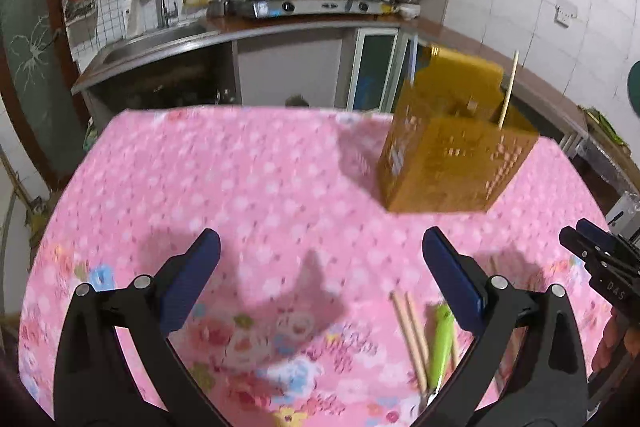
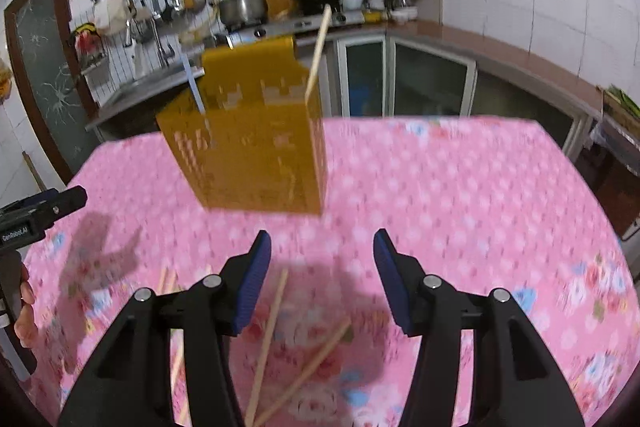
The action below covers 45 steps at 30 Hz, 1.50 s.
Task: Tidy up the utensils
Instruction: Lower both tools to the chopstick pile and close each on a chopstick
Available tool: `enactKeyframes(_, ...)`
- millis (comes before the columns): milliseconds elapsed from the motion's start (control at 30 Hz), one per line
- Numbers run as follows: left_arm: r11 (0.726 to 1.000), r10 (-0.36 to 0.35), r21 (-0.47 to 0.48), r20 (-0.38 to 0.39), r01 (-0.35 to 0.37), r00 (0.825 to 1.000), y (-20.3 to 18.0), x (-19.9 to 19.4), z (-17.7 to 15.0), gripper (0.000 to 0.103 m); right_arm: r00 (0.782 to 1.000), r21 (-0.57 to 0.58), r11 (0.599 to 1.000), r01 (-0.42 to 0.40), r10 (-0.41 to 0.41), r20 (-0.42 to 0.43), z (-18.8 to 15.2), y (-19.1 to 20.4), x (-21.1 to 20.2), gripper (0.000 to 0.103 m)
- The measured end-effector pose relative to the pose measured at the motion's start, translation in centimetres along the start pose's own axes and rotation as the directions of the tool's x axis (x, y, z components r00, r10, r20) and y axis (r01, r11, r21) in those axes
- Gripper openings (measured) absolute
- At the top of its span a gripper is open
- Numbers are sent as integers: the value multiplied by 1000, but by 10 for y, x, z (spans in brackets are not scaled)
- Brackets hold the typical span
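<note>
chopsticks (image 2: 267,343) loose on the pink tablecloth (image 2: 460,195), left tool (image 1: 320,263) and right tool (image 2: 322,267) both released, empty

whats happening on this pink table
A person is sorting utensils with a hand-held gripper in each hand. The amber utensil holder stands on the pink tablecloth with one chopstick already leaning in it. Loose chopsticks and a green-handled utensil lie on the cloth in front. The left hand-held gripper is wide open and the right hand-held gripper is partly open; neither holds anything.
</note>
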<state>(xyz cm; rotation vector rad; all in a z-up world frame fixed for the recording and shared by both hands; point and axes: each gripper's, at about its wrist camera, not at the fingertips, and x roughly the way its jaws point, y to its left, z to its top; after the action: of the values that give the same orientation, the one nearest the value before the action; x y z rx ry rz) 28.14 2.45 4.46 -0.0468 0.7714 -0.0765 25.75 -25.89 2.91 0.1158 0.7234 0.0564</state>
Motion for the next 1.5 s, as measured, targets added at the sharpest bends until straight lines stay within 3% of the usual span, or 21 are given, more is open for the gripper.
enactKeyframes(200, 999, 26, 22, -31, -26, 999, -2, 8, -25, 98, 995, 44, 998, 44, -40, -90, -27, -6, 17, 51)
enactKeyframes(433, 999, 6, 35, -77, -4, 997, -8, 14, -43, 98, 973, 106, 990, 91, -66, -221, -44, -14, 42, 29)
enactKeyframes(600, 1000, -6, 27, -117, 10, 993, -11, 24, -47, 98, 964, 100, 990, 103, -75, -255, -47, -7, 49, 23)
enactKeyframes(667, 1000, -12, 16, -135, 15, 991, -12, 29, -49, 98, 961, 91, 989, 114, -86, -264, -46, -5, 51, 15)
enactKeyframes(900, 1000, -19, 9, -167, 21, 986, -15, 37, -53, 96, 963, 64, 995, 81, -62, -263, -43, -5, 53, 12)
enactKeyframes(1067, 1000, -22, 10, -196, 24, 980, -18, 44, -51, 88, 963, 51, 997, 65, -50, -264, -33, -11, 58, 10)
enactKeyframes(1333, 998, -58, 3, -253, 60, 966, -25, 59, -50, 59, 962, 69, 995, 70, -49, -267, -31, -22, 60, 10)
enactKeyframes(1500, 997, -68, 21, -272, 77, 960, -40, 66, -49, 54, 963, 58, 996, 70, -52, -266, -33, -20, 61, 10)
